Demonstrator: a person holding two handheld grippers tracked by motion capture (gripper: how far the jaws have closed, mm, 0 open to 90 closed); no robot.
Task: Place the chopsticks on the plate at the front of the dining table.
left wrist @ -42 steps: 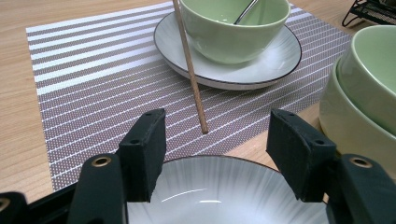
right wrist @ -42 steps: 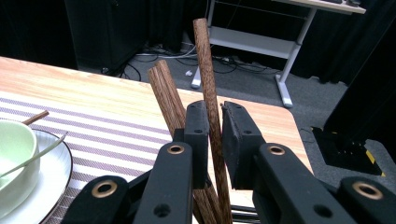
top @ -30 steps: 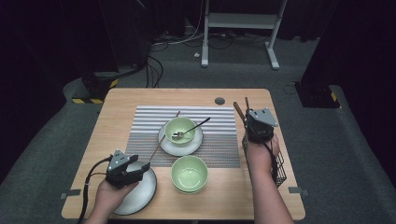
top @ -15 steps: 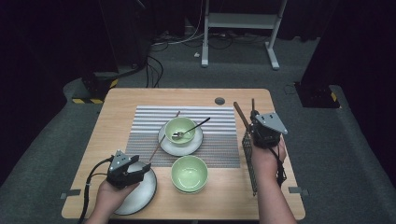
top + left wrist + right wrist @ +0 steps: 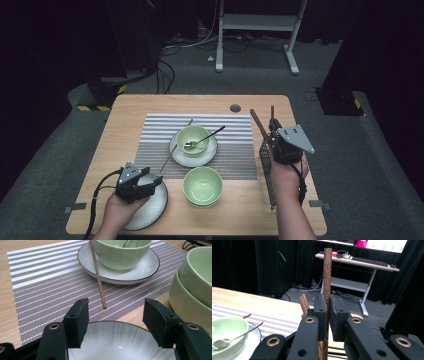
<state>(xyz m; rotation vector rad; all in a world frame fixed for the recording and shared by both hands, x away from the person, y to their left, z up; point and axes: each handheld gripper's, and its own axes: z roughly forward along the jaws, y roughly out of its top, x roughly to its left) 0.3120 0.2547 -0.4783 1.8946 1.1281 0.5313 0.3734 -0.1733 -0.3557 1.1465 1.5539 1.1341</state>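
Here, right gripper (image 5: 327, 312): jaws pinched tight on a dark brown wooden chopstick (image 5: 327, 272), held upright above the table's right edge.
Left gripper (image 5: 113, 315): jaws wide apart, gripping nothing, hovering over the white ribbed plate (image 5: 120, 342).
Black wire rack (image 5: 267, 170): just beside the right hand (image 5: 286, 175).

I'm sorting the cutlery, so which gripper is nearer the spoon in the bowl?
Left, narrowly. The left gripper hovers over the plate, below-left of the spoon. The right gripper, shut on a chopstick, sits farther off, past the mat's right edge.
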